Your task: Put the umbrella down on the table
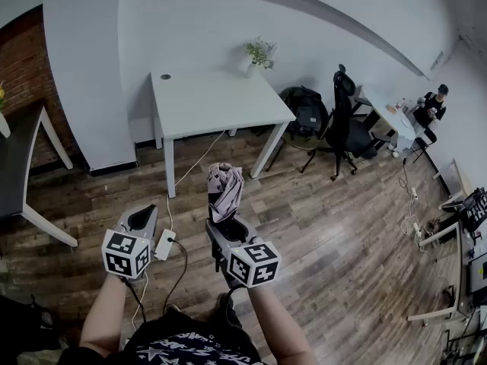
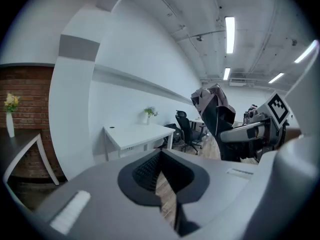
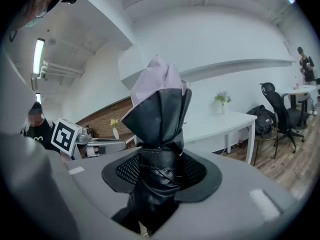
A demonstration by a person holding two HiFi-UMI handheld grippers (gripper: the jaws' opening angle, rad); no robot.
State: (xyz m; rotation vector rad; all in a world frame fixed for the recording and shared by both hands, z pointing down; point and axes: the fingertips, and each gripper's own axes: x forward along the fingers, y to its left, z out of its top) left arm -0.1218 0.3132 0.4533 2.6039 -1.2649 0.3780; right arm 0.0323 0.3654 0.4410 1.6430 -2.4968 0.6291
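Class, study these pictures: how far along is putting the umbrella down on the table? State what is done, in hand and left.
Done: the folded umbrella is gripped in the right tool. In hand: it is held above the wooden floor, short of the white table. Left: reaching the table and setting it down.

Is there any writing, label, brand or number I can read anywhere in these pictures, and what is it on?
No words or numbers can be read anywhere.
Left marker cube, right marker cube: black-and-white square patterns, not letters.
Shirt: white print with stars, too blurred to read.
Umbrella: no print in view.
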